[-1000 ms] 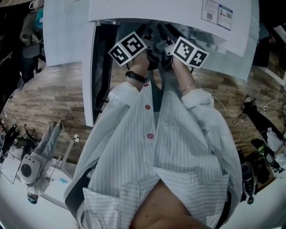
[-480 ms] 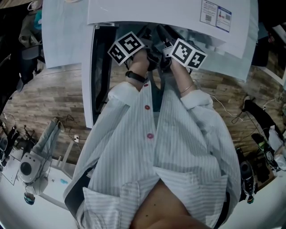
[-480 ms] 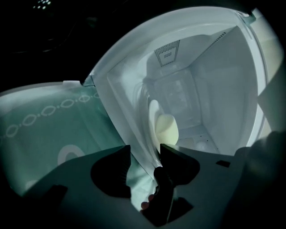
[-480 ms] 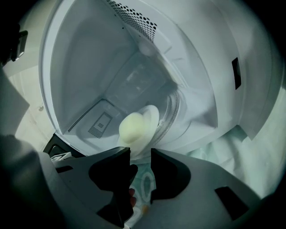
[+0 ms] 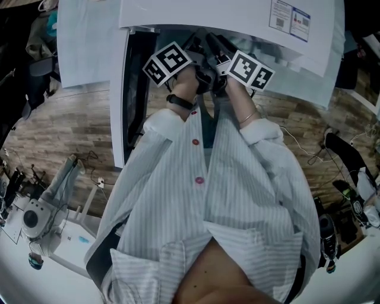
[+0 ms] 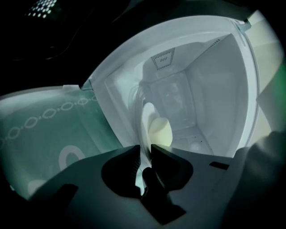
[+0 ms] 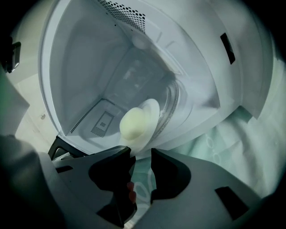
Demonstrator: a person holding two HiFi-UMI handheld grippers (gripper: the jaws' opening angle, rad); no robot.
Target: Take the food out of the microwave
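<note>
Both grippers reach into the open white microwave [image 5: 237,15]. Inside it a pale round bun [image 6: 161,130] lies on a white plate [image 6: 145,118], which shows edge-on in the left gripper view. My left gripper [image 6: 143,152] has just been closing, and its jaws now pinch the plate's near rim. In the right gripper view the bun [image 7: 134,124] and plate [image 7: 153,109] sit just beyond my right gripper [image 7: 142,154]. Its jaws have narrowed a little but stand apart, with the plate's rim at their mouth. In the head view only the grippers' marker cubes [image 5: 172,62] show; the fingertips are hidden.
The microwave's door [image 5: 127,95] hangs open at the left of the person's arms. A glass turntable [image 7: 172,100] lies under the plate. A pale patterned cloth [image 7: 223,138] covers the surface in front of the oven. Cables and gear [image 5: 350,178] lie on the wooden floor.
</note>
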